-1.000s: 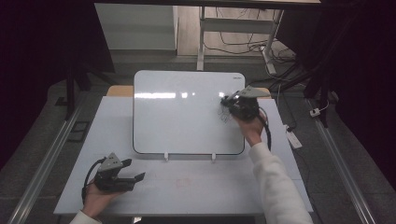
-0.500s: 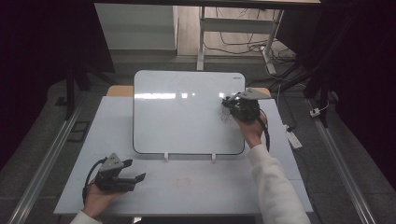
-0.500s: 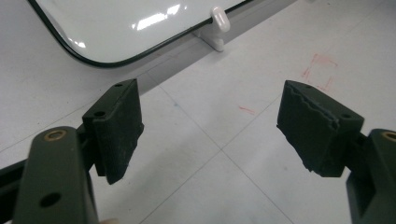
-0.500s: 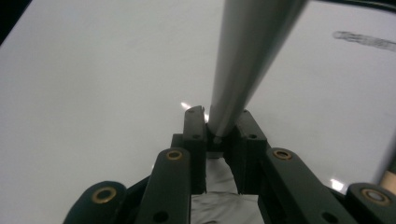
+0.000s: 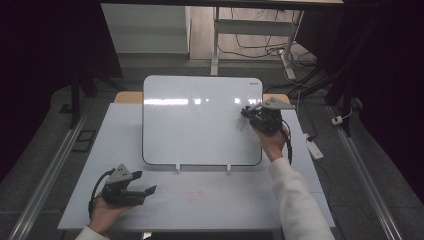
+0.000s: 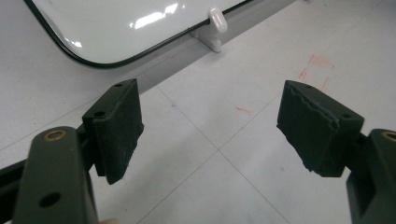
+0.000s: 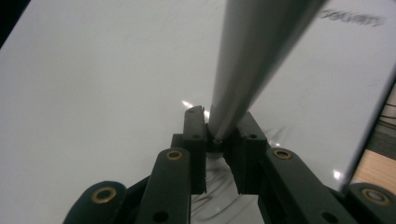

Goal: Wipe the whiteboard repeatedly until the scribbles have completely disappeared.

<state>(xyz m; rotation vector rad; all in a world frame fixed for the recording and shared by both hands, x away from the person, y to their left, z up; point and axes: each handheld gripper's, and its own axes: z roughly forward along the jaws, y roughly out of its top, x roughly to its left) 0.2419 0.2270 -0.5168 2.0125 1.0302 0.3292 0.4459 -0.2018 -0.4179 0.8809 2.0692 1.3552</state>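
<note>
My right gripper (image 5: 248, 116) clamped a grey marker (image 7: 252, 70) against the whiteboard (image 5: 200, 125) at three o'clock to scribble, while my left gripper (image 5: 145, 191) rested open at seven o'clock on the table (image 5: 225, 200).

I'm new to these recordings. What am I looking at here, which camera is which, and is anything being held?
A person holds a hand tool with two black jaws in each hand. The high view looks down on a pale grey table with a white glossy whiteboard propped on it. The other two pictures come from cameras riding on the tools. The left gripper rests low on the table, jaws wide apart, holding nothing. The right gripper is at the board's right side, shut on a grey pen-like rod, beside dark scribbles. Faint red marks lie on the table.
</note>
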